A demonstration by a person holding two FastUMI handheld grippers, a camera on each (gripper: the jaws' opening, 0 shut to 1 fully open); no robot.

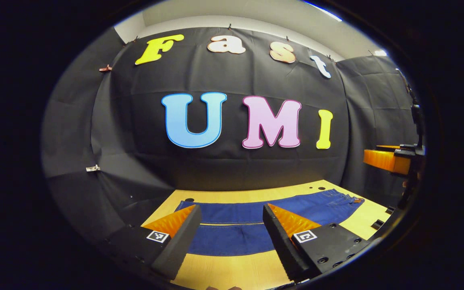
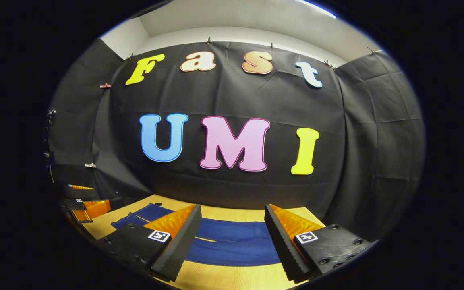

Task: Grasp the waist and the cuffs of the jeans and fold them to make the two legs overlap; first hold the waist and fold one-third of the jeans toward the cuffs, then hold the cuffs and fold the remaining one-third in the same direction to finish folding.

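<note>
On the pale wooden tabletop (image 1: 232, 274) the dark blue jeans (image 1: 232, 229) lie spread flat, legs side by side, beyond both spread, empty left tongs (image 1: 230, 219) and right tongs (image 2: 232, 219).

bench (image 1: 232, 274): pale wood, 6 o'clock | black cloth wall (image 1: 232, 169): centre to 12 o'clock | small clips (image 1: 105, 69): 10 o'clock
</note>
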